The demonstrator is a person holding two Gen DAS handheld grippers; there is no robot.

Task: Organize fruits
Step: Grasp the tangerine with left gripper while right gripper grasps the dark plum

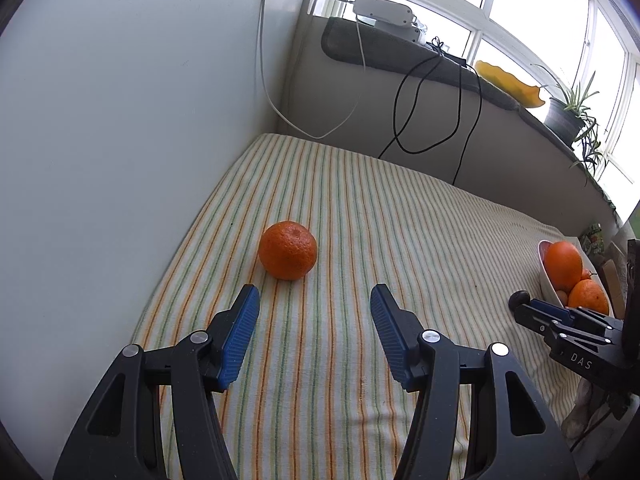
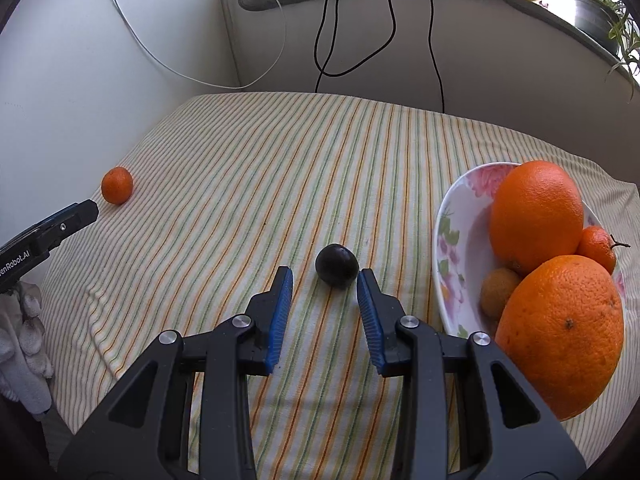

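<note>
Resting on striped cloth: dimpled orange mandarin, dark plum.

A striped cloth covers the surface, with thin orange and green lines running across it. A plain white wall stands at nine o'clock. A white cord hangs down in the corner at twelve o'clock and loops just above the cloth. Two black cords hang beside it, toward one o'clock. They come down from a grey ledge. A white box sits on the ledge. A yellow thing lies on the ledge at two o'clock, and a potted plant stands near it. Bright windows fill the top.
</note>
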